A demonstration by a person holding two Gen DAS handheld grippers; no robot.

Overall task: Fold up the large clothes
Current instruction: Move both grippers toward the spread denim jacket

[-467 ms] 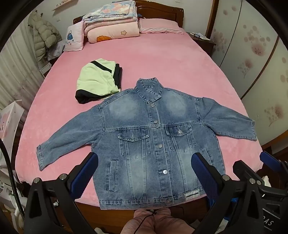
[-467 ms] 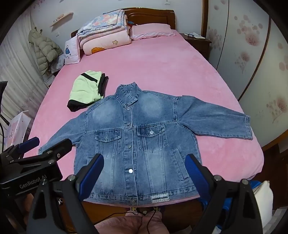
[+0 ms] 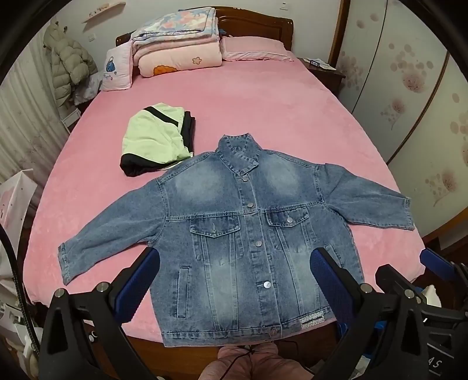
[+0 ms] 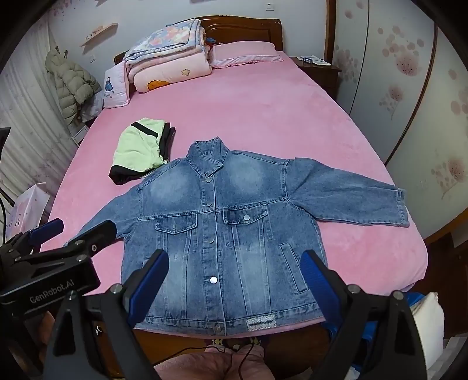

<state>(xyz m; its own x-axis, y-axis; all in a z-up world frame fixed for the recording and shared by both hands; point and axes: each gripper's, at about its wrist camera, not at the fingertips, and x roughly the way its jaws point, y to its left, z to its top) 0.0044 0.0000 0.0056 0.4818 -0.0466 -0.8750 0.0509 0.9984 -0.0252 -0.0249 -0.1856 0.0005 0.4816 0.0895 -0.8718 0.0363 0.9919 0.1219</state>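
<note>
Both claws, the left gripper (image 3: 234, 280) and right gripper (image 4: 234, 277), hang with jaws spread wide and empty above the hem of a denim jacket (image 3: 251, 242). It lies buttoned, front up, sleeves outspread, on the pink bed (image 3: 263, 111); a folded green-and-black garment (image 3: 158, 140) touches its shoulder.

- faded blue denim jacket (image 3: 248, 242), coarse cloth, with shiny metal buttons (image 3: 266, 284)
- pink bed cover (image 3: 263, 117), soft and plush, matt
- headboard (image 4: 248, 26) in glossy dark wood
- gripper pads (image 4: 147, 285) in textured blue rubber
</note>
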